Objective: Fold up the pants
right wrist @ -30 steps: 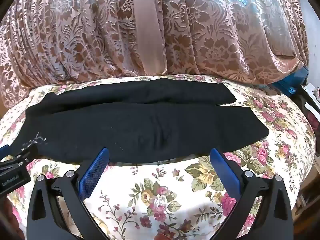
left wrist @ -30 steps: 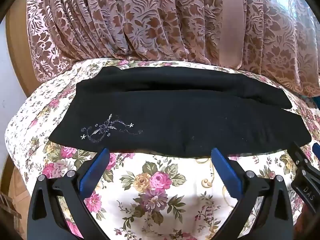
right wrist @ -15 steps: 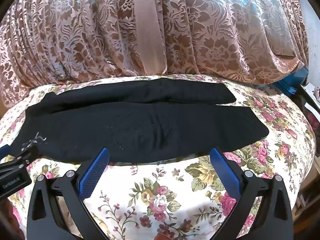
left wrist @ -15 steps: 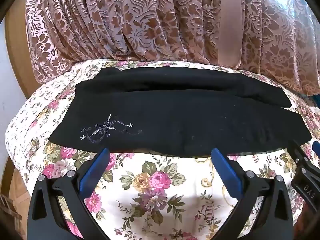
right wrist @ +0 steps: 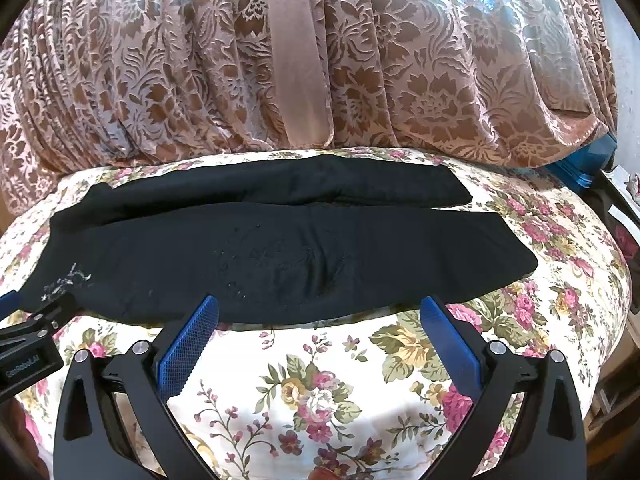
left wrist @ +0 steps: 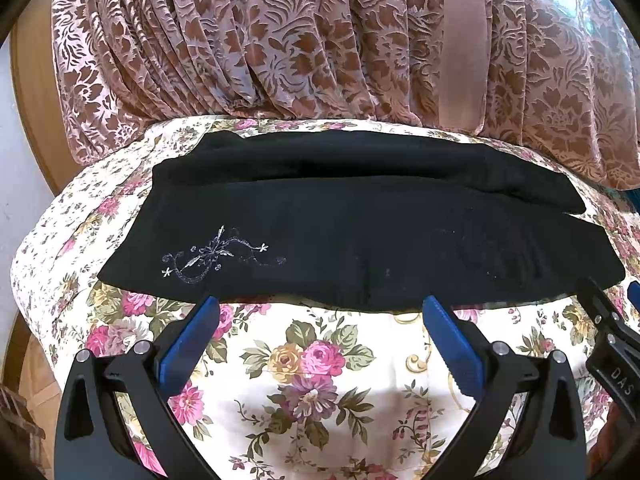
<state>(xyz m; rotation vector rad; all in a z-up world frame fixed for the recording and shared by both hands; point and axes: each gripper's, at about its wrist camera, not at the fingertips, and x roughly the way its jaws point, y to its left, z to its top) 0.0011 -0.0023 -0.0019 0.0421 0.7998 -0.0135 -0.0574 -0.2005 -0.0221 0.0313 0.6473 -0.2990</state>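
Observation:
Black pants (left wrist: 360, 232) lie flat across a floral bedsheet (left wrist: 312, 364), both legs stretched sideways, one behind the other. A pale embroidered motif (left wrist: 216, 256) marks the waist end at the left. My left gripper (left wrist: 320, 308) is open, its blue pads just short of the near hem, nothing between them. In the right wrist view the pants (right wrist: 280, 252) span the bed with the leg ends at the right. My right gripper (right wrist: 320, 308) is open too, tips at the near edge of the cloth. Each gripper shows at the other view's side edge.
A brown and pink patterned curtain (left wrist: 320, 40) hangs right behind the bed. The bed's left edge drops to a wooden floor (left wrist: 28, 384). A blue object (right wrist: 580, 168) and dark items sit beyond the bed's right edge.
Almost nothing differs. Both grippers hold their place, open, at the near edge of the pants; the views shift only slightly.

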